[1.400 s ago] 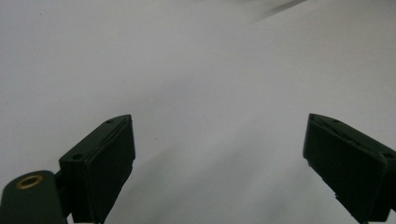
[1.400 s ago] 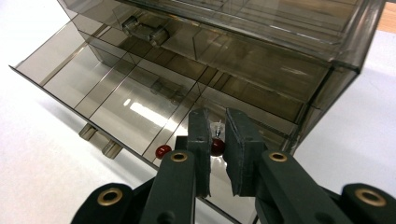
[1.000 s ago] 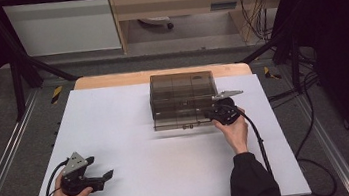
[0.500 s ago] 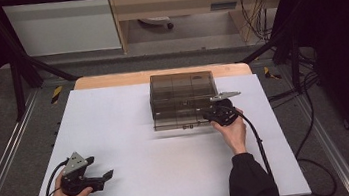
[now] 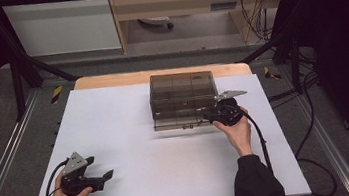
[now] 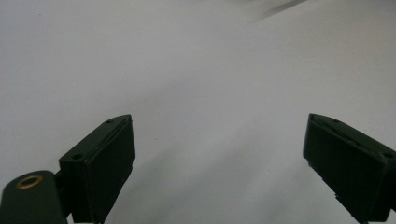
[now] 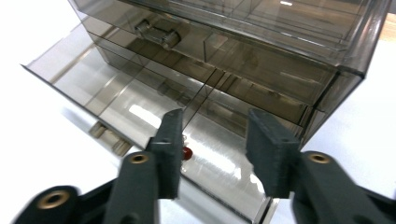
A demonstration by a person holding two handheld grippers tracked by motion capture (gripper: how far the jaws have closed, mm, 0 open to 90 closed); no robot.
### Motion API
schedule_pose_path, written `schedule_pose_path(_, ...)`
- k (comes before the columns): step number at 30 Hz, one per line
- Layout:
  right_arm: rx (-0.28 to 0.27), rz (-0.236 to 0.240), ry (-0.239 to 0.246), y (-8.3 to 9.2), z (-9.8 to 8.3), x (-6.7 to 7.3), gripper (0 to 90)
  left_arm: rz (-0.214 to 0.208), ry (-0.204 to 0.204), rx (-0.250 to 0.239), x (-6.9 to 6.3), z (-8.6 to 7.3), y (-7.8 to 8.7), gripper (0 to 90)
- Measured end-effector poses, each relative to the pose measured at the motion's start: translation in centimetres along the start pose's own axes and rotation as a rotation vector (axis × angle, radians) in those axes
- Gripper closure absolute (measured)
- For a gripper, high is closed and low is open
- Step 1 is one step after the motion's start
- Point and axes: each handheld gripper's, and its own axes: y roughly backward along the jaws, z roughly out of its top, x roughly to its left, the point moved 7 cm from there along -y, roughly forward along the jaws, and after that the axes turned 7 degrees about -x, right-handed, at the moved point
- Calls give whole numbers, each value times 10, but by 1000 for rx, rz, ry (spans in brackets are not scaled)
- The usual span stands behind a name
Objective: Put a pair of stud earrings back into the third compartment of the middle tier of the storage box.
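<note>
Over the open bottom drawer of the smoked-plastic drawer box, which sits at the far middle of the white table, the right gripper hovers. Its jaws have just been opening and now stand partly apart with nothing pressed between them. A small red thing lies in the drawer's right compartment, just beside one jaw; it looks freshly dropped, so the placing step seems finished. Next I would expect the hand to draw back and push the drawer shut squarely by its front. At the table's near left corner, the left gripper rests, wide open and empty.
</note>
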Motion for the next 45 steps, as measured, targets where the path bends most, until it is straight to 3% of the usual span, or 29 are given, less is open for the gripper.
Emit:
schedule_pose_path(8,-4,9,-4,18,4,3,303,-2,-1,-2,0,0,0,87)
schedule_pose_path(13,-33,7,-18,27,4,5,170,-2,0,-1,0,0,-1,87)
schedule_pose_path(20,-28,0,-25,38,-4,2,68,-3,2,0,-1,0,-1,86)
schedule_pose_path(45,-35,49,-26,64,-59,11,9,-4,-2,4,-2,-1,-2,86)
